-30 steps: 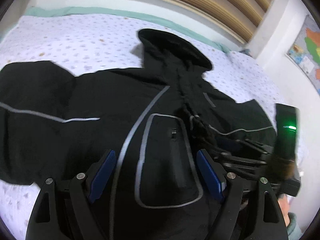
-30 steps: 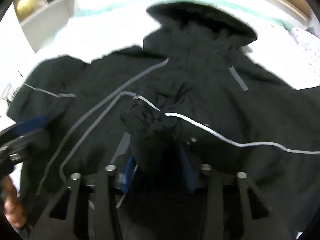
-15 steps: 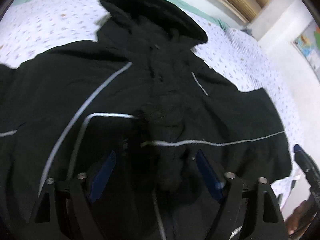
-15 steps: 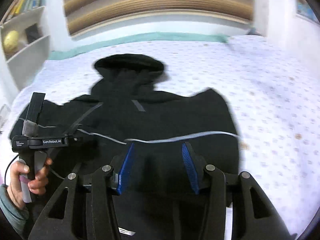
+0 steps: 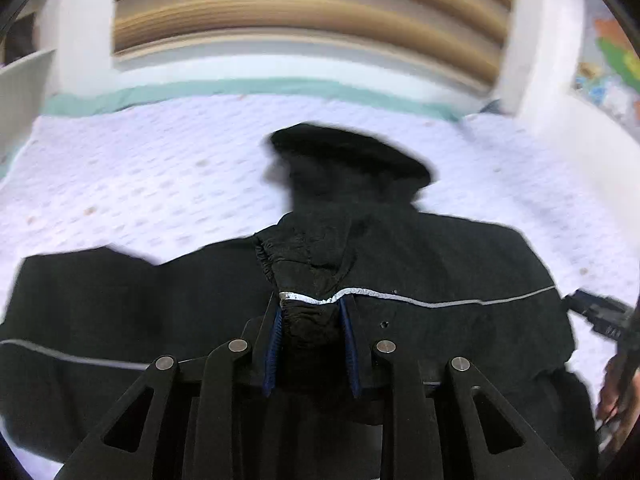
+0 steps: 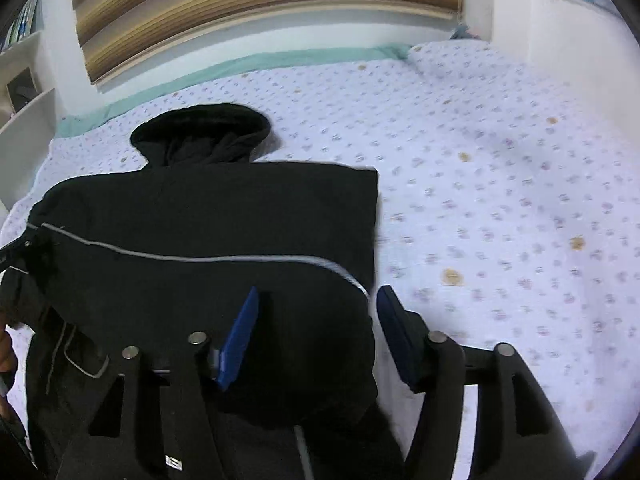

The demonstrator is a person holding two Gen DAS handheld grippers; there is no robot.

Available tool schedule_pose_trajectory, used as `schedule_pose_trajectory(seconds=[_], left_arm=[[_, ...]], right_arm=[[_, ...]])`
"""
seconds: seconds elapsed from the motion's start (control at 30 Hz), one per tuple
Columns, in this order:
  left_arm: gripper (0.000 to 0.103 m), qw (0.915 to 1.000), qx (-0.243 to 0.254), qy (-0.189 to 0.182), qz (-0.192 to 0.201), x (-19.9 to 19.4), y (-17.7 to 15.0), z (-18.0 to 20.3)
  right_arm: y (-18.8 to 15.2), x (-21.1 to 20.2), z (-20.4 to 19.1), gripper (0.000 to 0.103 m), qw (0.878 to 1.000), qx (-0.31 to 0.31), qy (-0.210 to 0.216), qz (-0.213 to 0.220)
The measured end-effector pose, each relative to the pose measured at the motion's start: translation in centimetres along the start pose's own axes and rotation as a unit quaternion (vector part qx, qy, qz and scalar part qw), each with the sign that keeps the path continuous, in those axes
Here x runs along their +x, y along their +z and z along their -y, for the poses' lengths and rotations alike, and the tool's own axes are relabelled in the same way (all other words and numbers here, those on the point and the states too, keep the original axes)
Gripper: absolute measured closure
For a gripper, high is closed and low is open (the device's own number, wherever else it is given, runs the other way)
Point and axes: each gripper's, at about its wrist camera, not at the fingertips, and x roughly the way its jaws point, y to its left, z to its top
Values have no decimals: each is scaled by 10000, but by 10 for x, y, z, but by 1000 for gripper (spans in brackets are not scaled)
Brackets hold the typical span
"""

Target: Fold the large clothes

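Left wrist view: our left gripper (image 5: 311, 320) pinches a bunched cuff (image 5: 308, 276) of the black jacket (image 5: 440, 264) between its blue pads (image 5: 276, 344); the fingers are drawn close together with the fabric wedged between them. A grey stripe (image 5: 400, 299) runs from just above the fingertips out to the right across the folded sleeve. Beyond the fingertips the hood (image 5: 348, 152) lies flat on the dotted sheet (image 5: 140, 184), and further on we see a green edge and slatted headboard (image 5: 300, 12). Far right of the fingers, part of the other tool shows at the frame edge.

Right wrist view: our right gripper (image 6: 316, 320) is spread wide, pads (image 6: 240, 336) well apart, nothing clamped. The jacket's (image 6: 200, 216) right edge passes between the fingers; whether the pads touch it we cannot tell. Its body spreads ahead and left of the fingers, hood (image 6: 200, 128) beyond. Bare sheet (image 6: 500, 200) fills the space to the right.
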Motion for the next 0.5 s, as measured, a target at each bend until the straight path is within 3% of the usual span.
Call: schedule_pose_trajectory(seconds=[0.13, 0.2, 0.3, 0.4, 0.5], left_arm=[[75, 9922, -372, 758, -920, 38, -33, -59], [72, 9901, -469, 687, -1128, 54, -47, -72], [66, 9935, -442, 492, -928, 52, -60, -76], [64, 9956, -493, 319, -732, 36, -58, -78], [61, 9971, -690, 131, -278, 3, -53, -86]], right_arm=[[-3, 41, -29, 38, 9991, -156, 32, -389], [-10, 65, -44, 33, 9973, -350, -100, -642], [-24, 98, -57, 26, 9907, -723, -591, -991], [-26, 103, -52, 24, 9915, -608, -530, -1025], [-21, 94, -46, 24, 9932, -327, -547, -976]])
